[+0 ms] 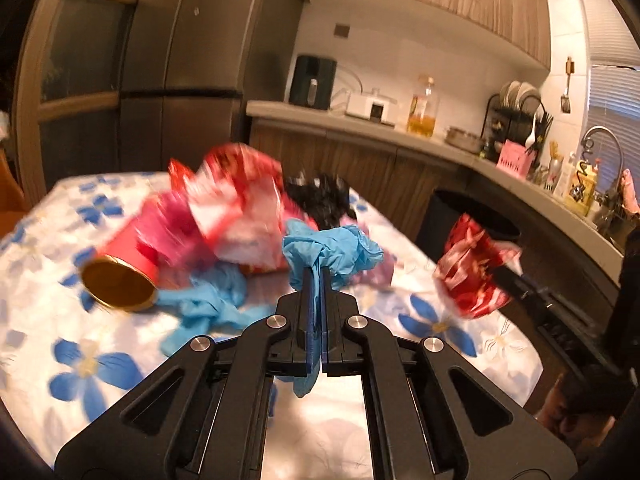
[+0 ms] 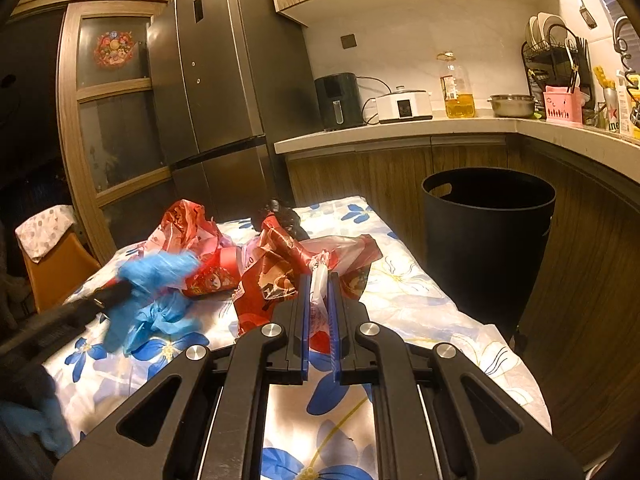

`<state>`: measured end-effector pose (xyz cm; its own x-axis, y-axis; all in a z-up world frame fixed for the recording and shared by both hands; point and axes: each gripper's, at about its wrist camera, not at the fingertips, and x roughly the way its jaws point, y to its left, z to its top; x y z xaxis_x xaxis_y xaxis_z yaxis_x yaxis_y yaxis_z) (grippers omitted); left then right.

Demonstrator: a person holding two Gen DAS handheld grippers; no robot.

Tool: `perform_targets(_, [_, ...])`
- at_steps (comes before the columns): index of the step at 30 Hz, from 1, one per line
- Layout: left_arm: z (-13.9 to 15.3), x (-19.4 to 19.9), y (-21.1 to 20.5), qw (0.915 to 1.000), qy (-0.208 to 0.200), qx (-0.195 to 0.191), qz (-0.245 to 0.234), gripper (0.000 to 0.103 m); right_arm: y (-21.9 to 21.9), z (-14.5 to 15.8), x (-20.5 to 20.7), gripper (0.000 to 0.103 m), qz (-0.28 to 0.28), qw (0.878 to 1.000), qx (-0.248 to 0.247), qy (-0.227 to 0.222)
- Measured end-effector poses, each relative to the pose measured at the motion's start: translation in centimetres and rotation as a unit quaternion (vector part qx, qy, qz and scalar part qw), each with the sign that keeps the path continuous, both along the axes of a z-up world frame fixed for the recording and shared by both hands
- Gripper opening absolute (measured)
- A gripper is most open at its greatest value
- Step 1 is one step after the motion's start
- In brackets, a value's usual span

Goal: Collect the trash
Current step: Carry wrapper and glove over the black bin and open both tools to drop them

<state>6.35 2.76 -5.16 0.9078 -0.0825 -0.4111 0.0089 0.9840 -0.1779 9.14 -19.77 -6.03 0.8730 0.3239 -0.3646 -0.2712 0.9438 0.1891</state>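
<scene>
On the floral-clothed table, the left gripper pinches a crumpled blue disposable glove near the litter pile. The right gripper grips a red-and-white plastic wrapper. Best carry both rightward over the black plastic bin before releasing.

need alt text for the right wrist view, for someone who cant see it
The right gripper is shut on a red plastic wrapper above a table with a blue-flowered cloth. To its left the left gripper holds a blue glove; an open black bin stands beyond the table's right edge.
</scene>
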Motion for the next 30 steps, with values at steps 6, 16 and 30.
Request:
perform_targets(6, [2.4, -0.9, -0.2, 0.9996, -0.029, 0.002, 0.002, 0.001, -0.4, 0.4, 0.1, 0.009, 0.001, 1.000, 0.008, 0.003])
perform_targets(16, [4.0, 0.8, -3.2, 0.9988, -0.043, 0.017, -0.017, 0.001, -1.9, 1.6, 1.1, 0.009, -0.007, 1.000, 0.018, -0.008])
perform_targets(30, [7.3, 8.0, -10.7, 0.9931, -0.072, 0.027, -0.088, 0.001, -7.4, 5.0, 4.6, 0.009, -0.083, 0.996, 0.013, -0.041])
